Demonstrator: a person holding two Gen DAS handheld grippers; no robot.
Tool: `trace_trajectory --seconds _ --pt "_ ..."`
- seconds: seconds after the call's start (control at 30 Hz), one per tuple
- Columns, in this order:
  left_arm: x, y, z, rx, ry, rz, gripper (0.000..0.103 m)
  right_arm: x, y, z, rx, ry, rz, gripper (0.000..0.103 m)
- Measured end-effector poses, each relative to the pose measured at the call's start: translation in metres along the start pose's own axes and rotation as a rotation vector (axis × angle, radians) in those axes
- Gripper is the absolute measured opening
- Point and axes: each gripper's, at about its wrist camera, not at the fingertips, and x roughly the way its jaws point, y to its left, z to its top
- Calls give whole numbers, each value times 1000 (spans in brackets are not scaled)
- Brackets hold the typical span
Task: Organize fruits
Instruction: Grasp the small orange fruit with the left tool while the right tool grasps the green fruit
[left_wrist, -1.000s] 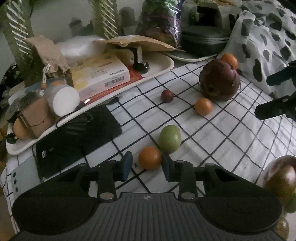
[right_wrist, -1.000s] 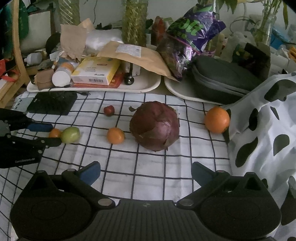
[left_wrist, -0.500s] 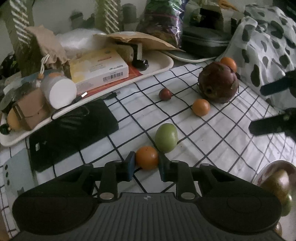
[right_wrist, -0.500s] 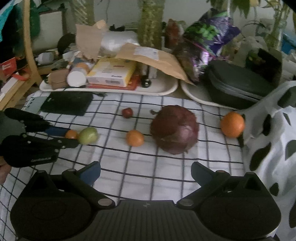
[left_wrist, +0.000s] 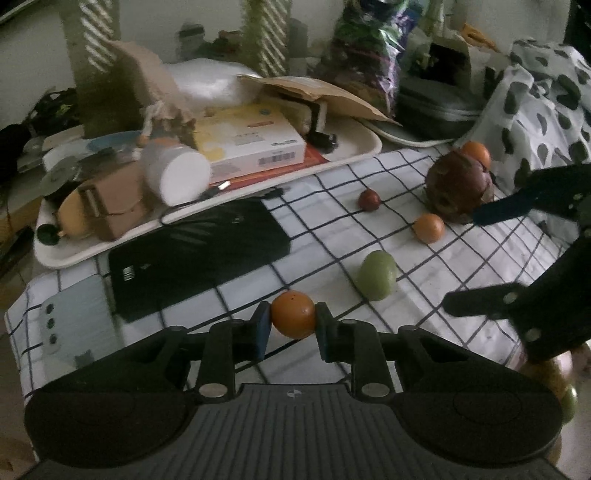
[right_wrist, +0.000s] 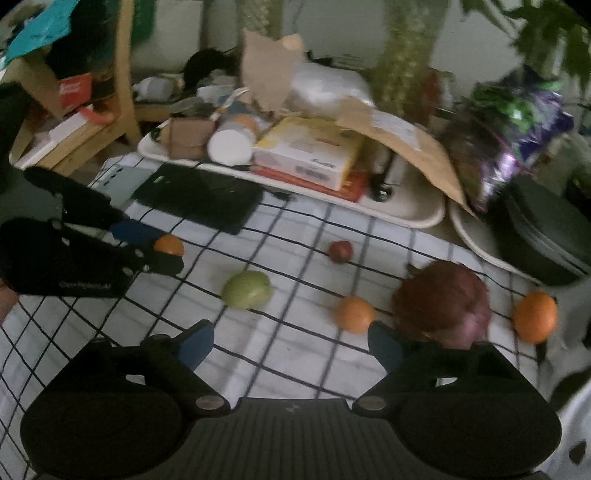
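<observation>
Checked surface (left_wrist: 229, 295) w/ fruit spread out. Big dark-red fruit (right_wrist: 441, 302) far side, green fruit (right_wrist: 246, 289) mid. Left gripper (left_wrist: 293, 322) clenched on small orange (left_wrist: 293, 318), pick step underway. Right gripper (right_wrist: 291, 343) jaws closing, nothing between. Next, I'd guess: carry orange to bowl (left_wrist: 554, 369) at right edge.

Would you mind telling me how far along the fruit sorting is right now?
Some fruit already sits in a bowl at the cloth's edge. The left tongs grip a small orange. The right tongs are closing, empty. Left on the checked cloth: green fruit, another small orange, small red fruit, big purple fruit, large orange.
</observation>
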Motion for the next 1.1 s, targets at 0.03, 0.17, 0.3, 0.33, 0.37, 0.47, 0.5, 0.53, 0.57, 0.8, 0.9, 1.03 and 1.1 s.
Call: trace_trajectory --seconds 0.03,0.17,0.3,0.33,0.37,0.47,0.5,0.53,0.57,0.8,0.9,1.03,1.1 --pt "-2 2 0 -5 -3 -1 25 4 3 1 -17 2 8 87" --pt "-8 9 -1 -13 -14 -2 25 21 13 6 -78 12 18 84" --pt "-13 13 -4 -18 -19 -8 25 33 20 9 -144 7 25 77" --pt "-13 14 -5 -20 -20 -8 25 37 22 10 -164 8 22 76" --pt "-13 16 -5 -22 -20 -9 25 39 23 10 -180 8 19 75" --pt "-15 19 -6 -27 -23 -10 25 47 25 12 -207 6 17 72" --pt "-16 20 -6 -30 -25 -12 25 49 25 12 -215 3 21 68" --pt "-17 20 -6 -32 -27 -14 25 50 25 12 -220 -2 26 67" --pt "-17 20 -5 -33 -29 -16 25 51 24 13 -222 -11 31 67" --pt "-16 17 -3 -23 -29 -23 25 49 25 13 -221 -10 70 41" --pt "-15 13 -3 -10 -27 -33 25 41 24 11 -217 -31 64 41" --pt "-16 5 -3 6 -26 -40 25 27 14 12 -188 -55 51 41" --pt "-18 0 -2 12 -30 -45 25 21 10 12 -172 -61 46 41"
